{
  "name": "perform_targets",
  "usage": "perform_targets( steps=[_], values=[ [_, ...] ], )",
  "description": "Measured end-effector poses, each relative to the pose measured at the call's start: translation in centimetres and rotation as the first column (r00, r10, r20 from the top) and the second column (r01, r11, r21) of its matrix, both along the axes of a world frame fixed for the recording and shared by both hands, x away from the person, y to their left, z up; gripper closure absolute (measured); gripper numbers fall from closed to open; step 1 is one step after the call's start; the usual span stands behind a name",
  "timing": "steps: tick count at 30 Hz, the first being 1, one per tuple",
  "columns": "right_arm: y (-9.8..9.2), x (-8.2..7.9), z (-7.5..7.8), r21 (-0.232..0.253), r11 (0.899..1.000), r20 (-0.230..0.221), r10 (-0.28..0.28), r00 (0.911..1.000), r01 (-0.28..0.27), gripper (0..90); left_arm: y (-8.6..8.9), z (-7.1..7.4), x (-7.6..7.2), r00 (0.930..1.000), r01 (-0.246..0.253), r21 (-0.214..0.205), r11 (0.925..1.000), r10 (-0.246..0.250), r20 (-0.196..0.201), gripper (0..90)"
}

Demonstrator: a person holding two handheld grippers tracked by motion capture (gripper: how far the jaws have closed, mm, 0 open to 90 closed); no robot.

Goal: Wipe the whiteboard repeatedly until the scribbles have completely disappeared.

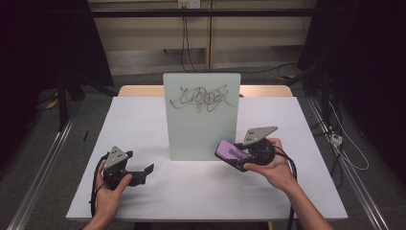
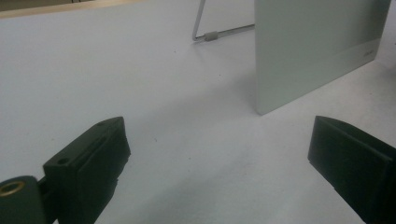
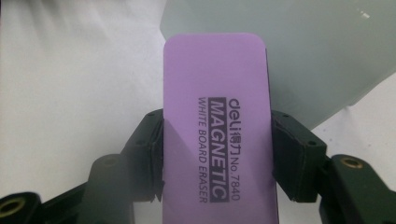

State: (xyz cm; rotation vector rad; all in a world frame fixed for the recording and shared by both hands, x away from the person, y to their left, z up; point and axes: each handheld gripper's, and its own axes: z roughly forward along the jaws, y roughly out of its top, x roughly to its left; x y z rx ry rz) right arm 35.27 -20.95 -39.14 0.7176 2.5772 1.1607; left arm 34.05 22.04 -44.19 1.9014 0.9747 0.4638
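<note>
My right gripper (image 1: 238,158) pinched a purple eraser (image 3: 217,126) across its short sides, its long axis pointing up and away toward the whiteboard (image 1: 201,115) just ahead, which stood upright on the counter (image 1: 143,124). The black scribble (image 1: 201,97) sat high on the board. The eraser read "deli MAGNETIC WHITE BOARD ERASER No.7840" (clearly printed). My left gripper (image 1: 149,168), jaws spread and empty, lay farther off.

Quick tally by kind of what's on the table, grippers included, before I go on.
Whiteboard, scribbled on: 1
Purple eraser, held in right gripper: 1
Grippers: 2, left gripper open, right gripper shut on the eraser
Total: 4
</note>
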Motion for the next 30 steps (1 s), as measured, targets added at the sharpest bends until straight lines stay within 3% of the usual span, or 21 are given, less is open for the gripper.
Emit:
perform_targets(
  steps=[9, 17, 20, 24, 30],
  values=[
    [0.2, -0.1, 0.9, 0.050, 0.999, 0.032, -0.014, 0.9994, 0.012, 41.4, 0.3, 0.1, -0.1, 0.9999, -0.012, -0.010, 0.9999, 0.012, 0.002, 5.0],
    [-0.1, -0.5, 2.2, 0.072, 0.997, 0.077, -0.020, 0.9968, 0.015, 41.4, -0.2, 0.1, -0.1, 1.0000, 0.002, 0.010, 0.9999, -0.003, 0.003, 5.0],
    [-0.4, -0.4, 2.8, 0.085, 0.996, 0.106, -0.041, 0.9936, 0.032, 41.4, -0.4, 0.0, 0.0, 1.0000, 0.005, 0.016, 0.9999, -0.005, -0.001, 5.0],
    [-0.4, 0.1, 4.0, 0.101, 0.992, 0.160, -0.091, 0.9829, 0.075, 41.4, -0.5, -0.1, 0.0, 0.9999, 0.011, 0.016, 0.9998, -0.011, -0.003, 5.0],
    [0.0, 0.8, 5.2, 0.126, 0.990, 0.189, -0.094, 0.9775, 0.070, 41.4, -0.2, 0.0, 0.0, 1.0000, 0.001, 0.007, 1.0000, -0.001, -0.002, 5.0]
  ],
)
